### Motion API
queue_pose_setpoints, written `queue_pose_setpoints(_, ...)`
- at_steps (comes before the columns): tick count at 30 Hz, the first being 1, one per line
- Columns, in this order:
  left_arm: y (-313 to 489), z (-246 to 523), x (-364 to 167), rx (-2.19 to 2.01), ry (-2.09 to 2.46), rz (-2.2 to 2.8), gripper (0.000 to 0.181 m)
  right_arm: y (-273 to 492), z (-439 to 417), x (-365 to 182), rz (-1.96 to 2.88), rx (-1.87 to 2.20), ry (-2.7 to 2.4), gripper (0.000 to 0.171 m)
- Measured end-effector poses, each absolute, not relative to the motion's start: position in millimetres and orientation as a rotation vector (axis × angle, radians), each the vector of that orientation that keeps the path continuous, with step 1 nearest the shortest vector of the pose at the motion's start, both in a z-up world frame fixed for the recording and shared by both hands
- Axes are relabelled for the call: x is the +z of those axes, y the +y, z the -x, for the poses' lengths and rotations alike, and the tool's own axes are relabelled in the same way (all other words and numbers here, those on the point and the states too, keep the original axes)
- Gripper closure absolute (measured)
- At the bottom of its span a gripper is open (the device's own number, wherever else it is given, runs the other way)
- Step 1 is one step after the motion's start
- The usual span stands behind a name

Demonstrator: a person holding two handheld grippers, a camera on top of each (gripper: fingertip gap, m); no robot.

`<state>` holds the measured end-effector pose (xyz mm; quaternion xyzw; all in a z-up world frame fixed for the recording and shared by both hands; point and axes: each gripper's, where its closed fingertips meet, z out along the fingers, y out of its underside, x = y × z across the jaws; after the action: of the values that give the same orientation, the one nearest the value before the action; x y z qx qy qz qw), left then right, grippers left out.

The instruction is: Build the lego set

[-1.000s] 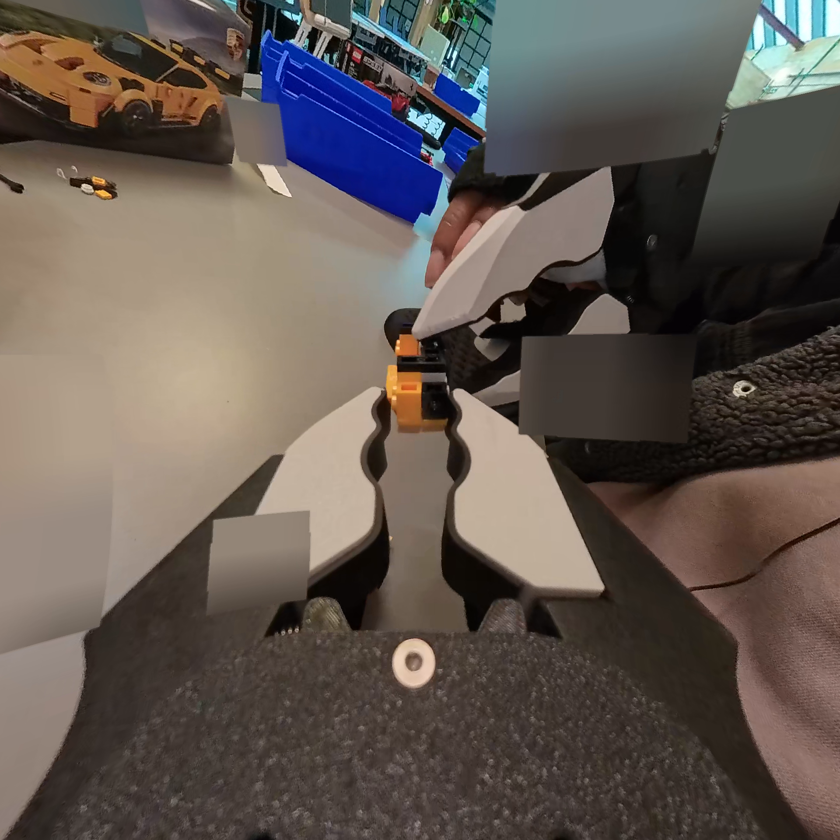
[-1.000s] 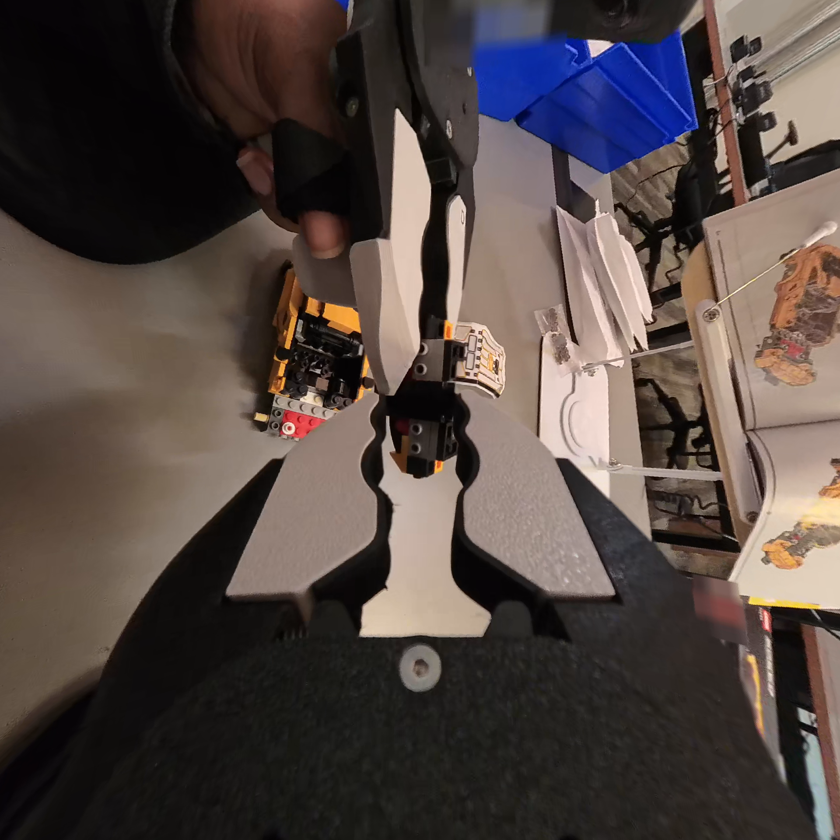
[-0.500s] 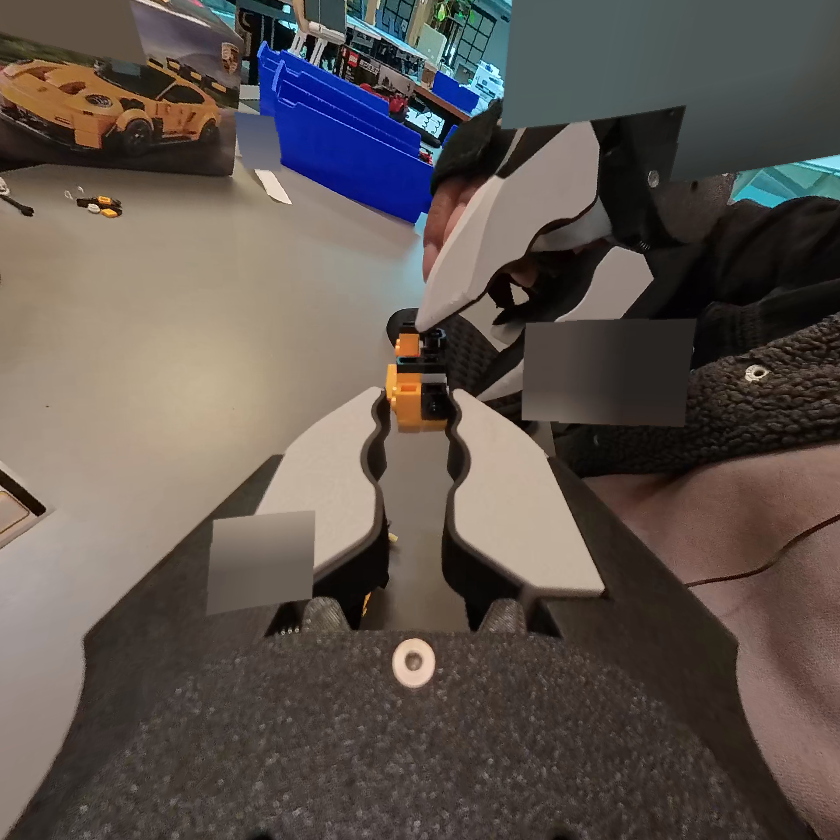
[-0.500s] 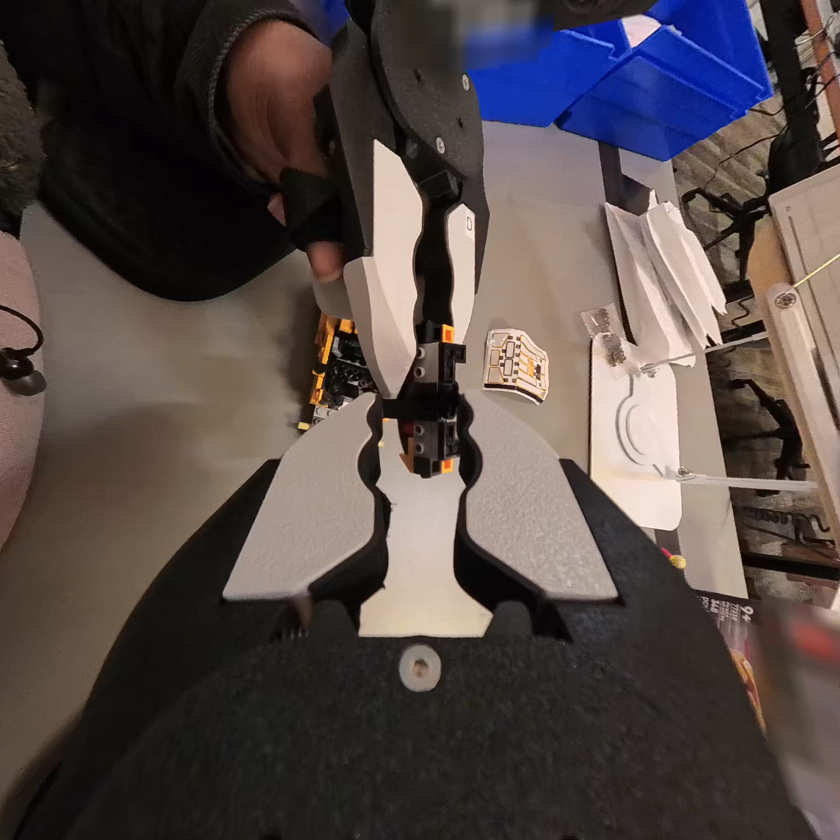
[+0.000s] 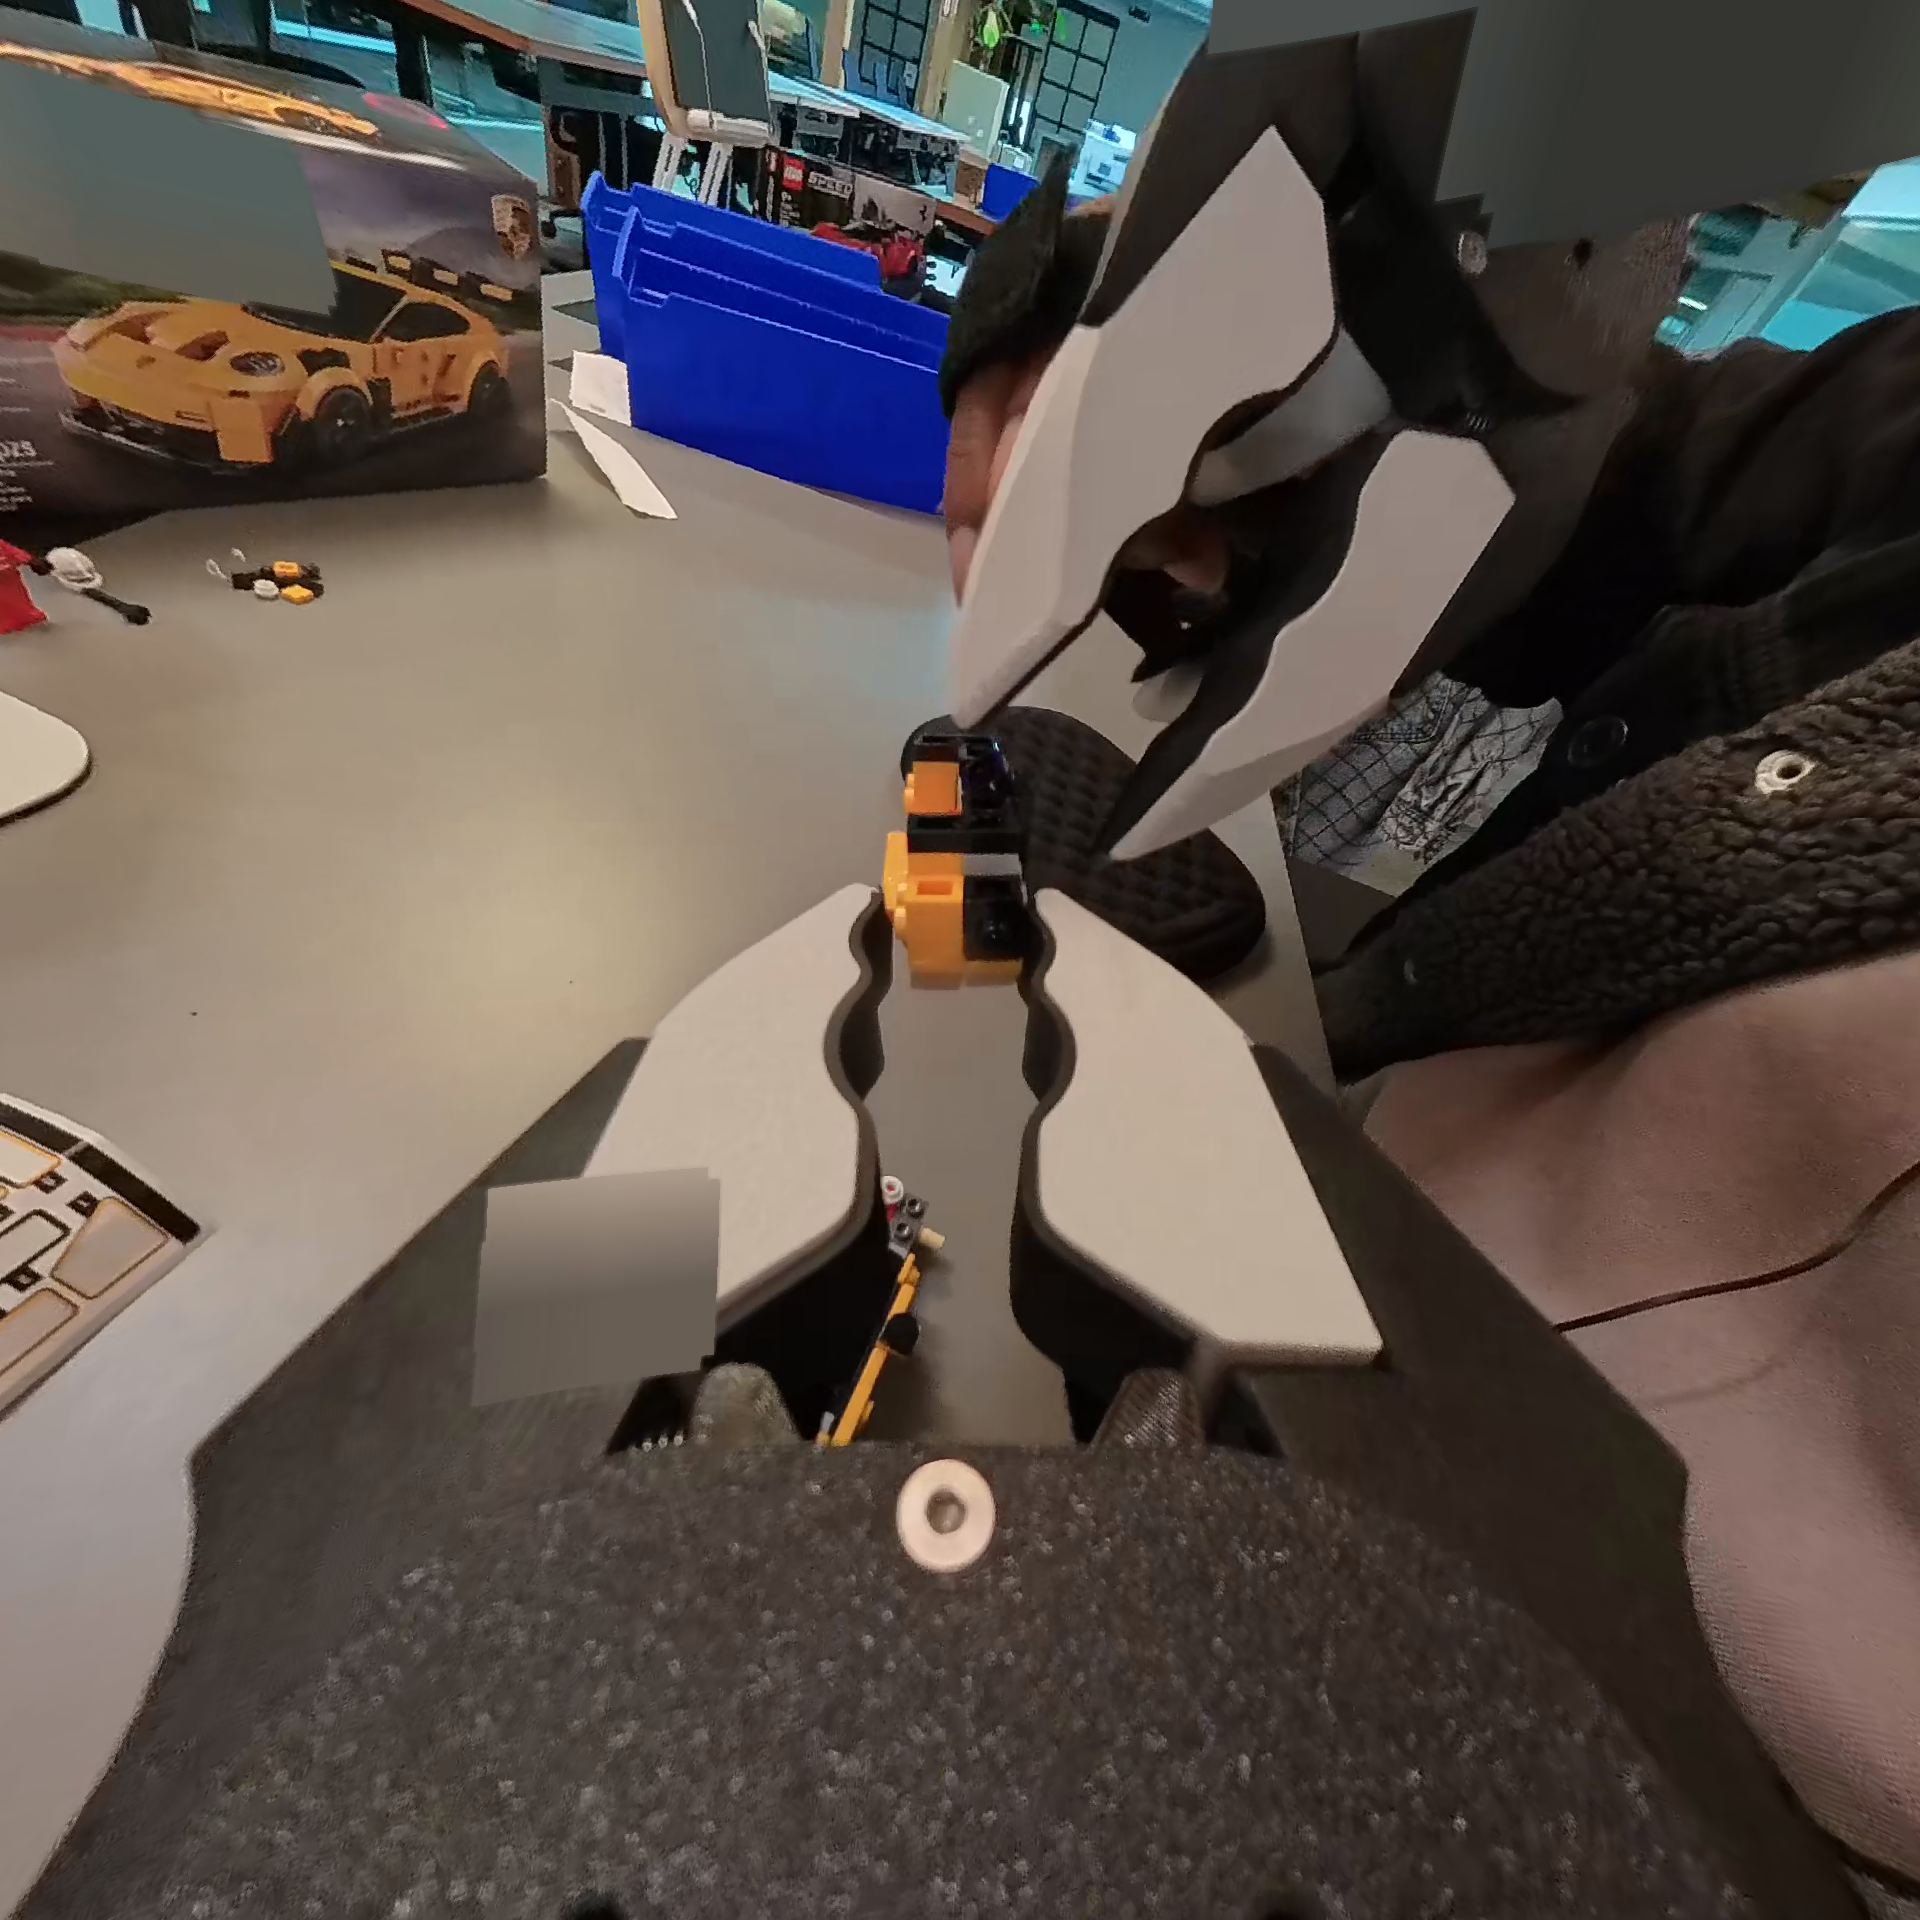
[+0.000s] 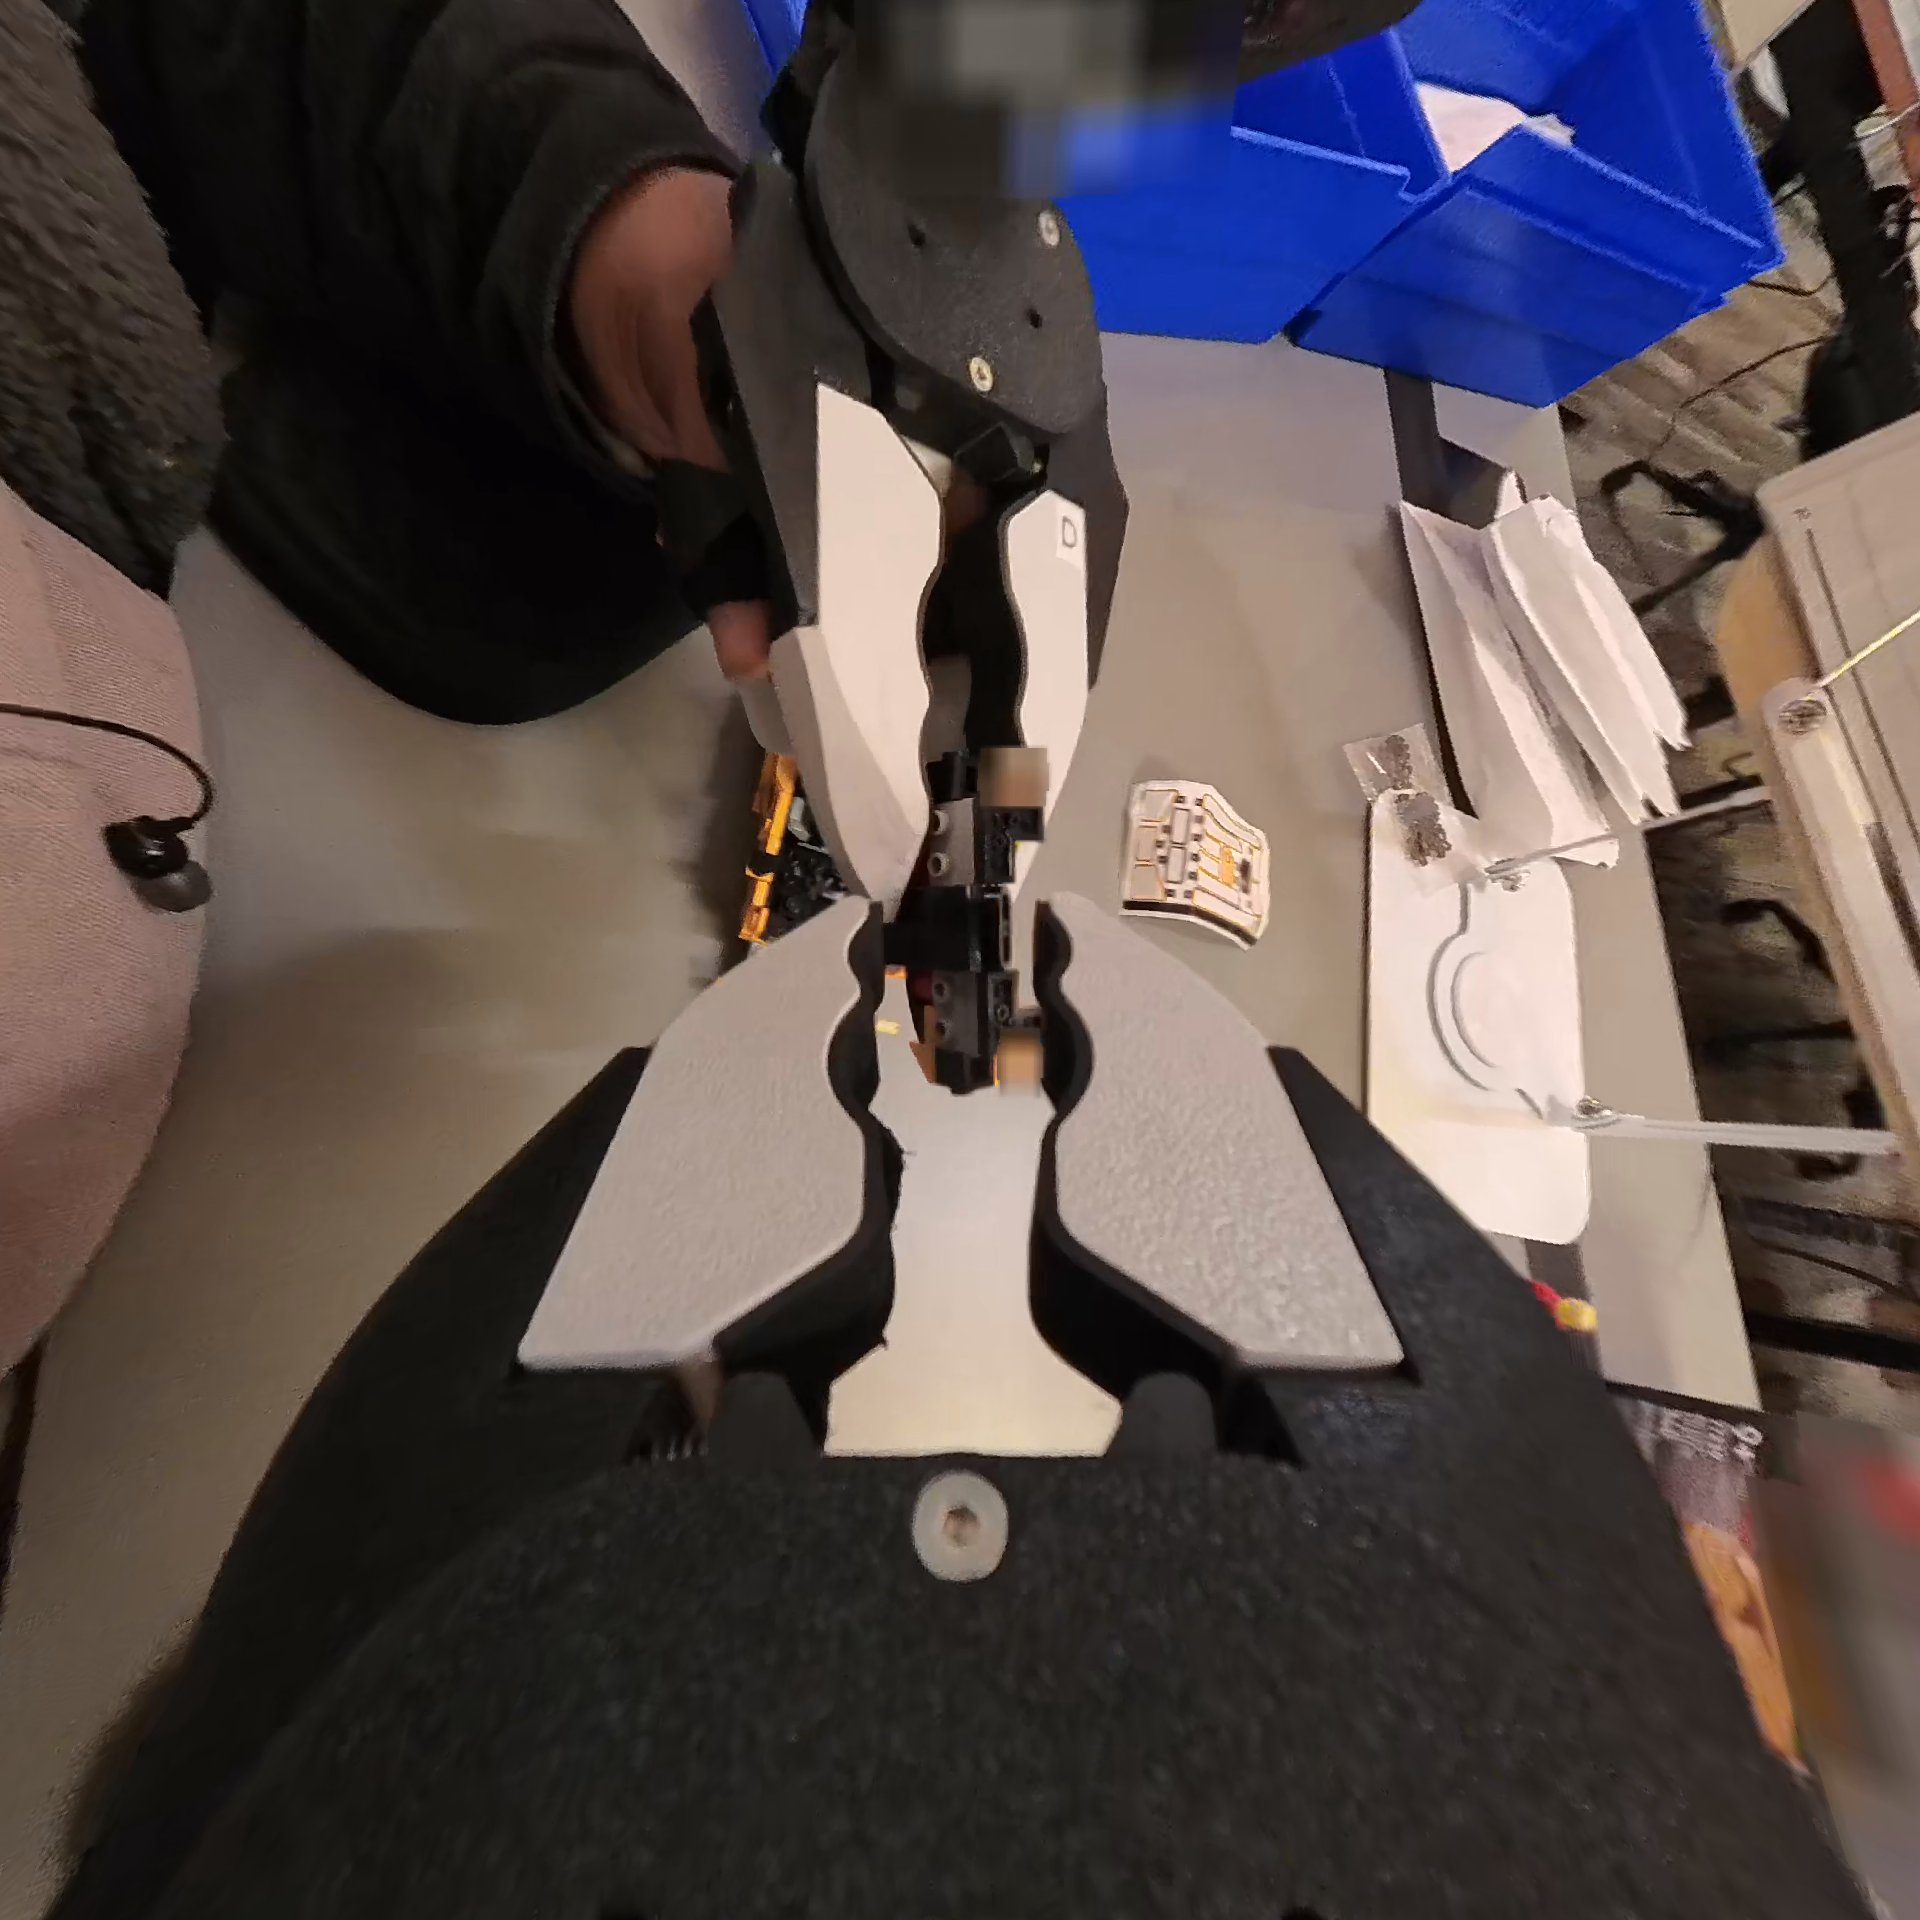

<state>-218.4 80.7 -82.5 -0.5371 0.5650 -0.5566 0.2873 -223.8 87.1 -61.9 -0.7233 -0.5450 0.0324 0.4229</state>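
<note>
Only your left wrist view is showing the lego box (image 5: 281, 343) with the yellow car picture, standing at the far side of the grey table (image 5: 468, 831), and some loose small pieces (image 5: 278, 580) lying in front of it. Only your right wrist view is showing the white paper bags (image 6: 1538, 644), the sticker sheet (image 6: 1195, 862) and the half-built car body (image 6: 779, 862) lying on the table behind the grippers. The blue bins (image 5: 769, 343) are appearing in both views.

Your left gripper (image 5: 956, 914) is closing its fingertips on the orange and black lego piece (image 5: 951, 904), which is staying above the table. Your right gripper (image 5: 1039, 779) is coming from above, tilted down, with its jaws apart; one fingertip (image 5: 977, 696) is touching the top of the piece. In the right view, the black part of the piece is sitting between the open fingertips, and I cannot tell if they are touching it.
</note>
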Motion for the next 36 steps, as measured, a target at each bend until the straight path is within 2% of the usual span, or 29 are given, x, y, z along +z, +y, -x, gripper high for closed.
queue_pose_setpoints(13,77.9,218.9,-78.6,-1.418,1.520,1.369,0.158,84.9,223.9,-61.3,1.863,0.150,-1.333,0.161)
queue_pose_setpoints(36,82.1,218.3,-78.8,-1.474,1.437,1.419,0.159,89.0,225.9,-66.8,1.887,0.135,-1.180,0.163)
